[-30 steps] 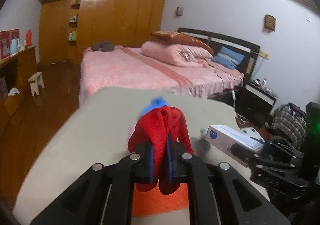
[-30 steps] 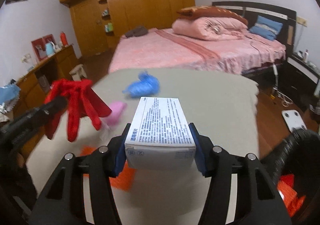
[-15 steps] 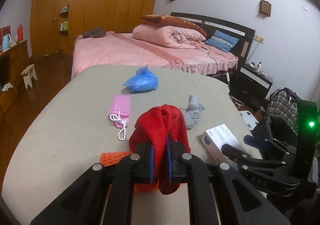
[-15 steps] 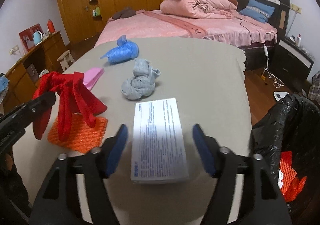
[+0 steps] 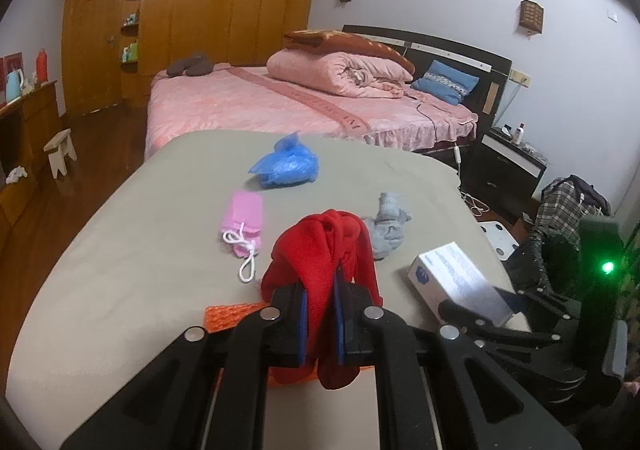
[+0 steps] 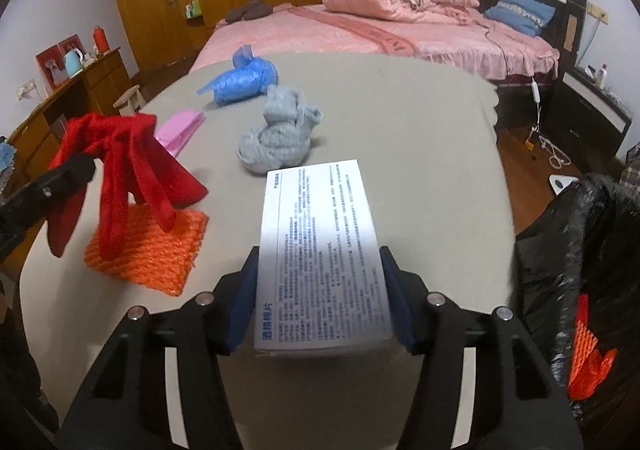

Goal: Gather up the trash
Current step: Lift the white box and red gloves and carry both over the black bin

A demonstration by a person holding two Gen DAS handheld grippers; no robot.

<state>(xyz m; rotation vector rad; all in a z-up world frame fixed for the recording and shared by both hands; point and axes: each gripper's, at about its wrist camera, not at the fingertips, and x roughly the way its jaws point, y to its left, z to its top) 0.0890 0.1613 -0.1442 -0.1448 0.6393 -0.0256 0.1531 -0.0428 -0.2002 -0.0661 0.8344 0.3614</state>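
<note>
My left gripper (image 5: pixel 320 290) is shut on a red cloth (image 5: pixel 320 242), which hangs over an orange net pad (image 6: pixel 148 246) on the grey table (image 6: pixel 400 130). In the right wrist view the red cloth (image 6: pixel 120 154) dangles at the left. My right gripper (image 6: pixel 319 254) has a white printed box (image 6: pixel 320 250) between its blue pads. Its jaws are closing and the pads touch both long sides. The box (image 5: pixel 452 282) rests near the table's right edge. A black trash bag (image 6: pixel 568 250) stands open just right of it, with orange net inside.
Farther back on the table lie a blue plastic bag (image 6: pixel 244 80), a grey balled cloth (image 6: pixel 280 138) and a pink drawstring pouch (image 5: pixel 244 222). A pink bed (image 5: pixel 280 106) stands beyond, wooden cabinets at the left, a nightstand (image 5: pixel 508 166) at the right.
Both grippers came down toward the table. The right jaws opened, left the box lying on the table, then closed around it again. The left kept hold of the red cloth.
</note>
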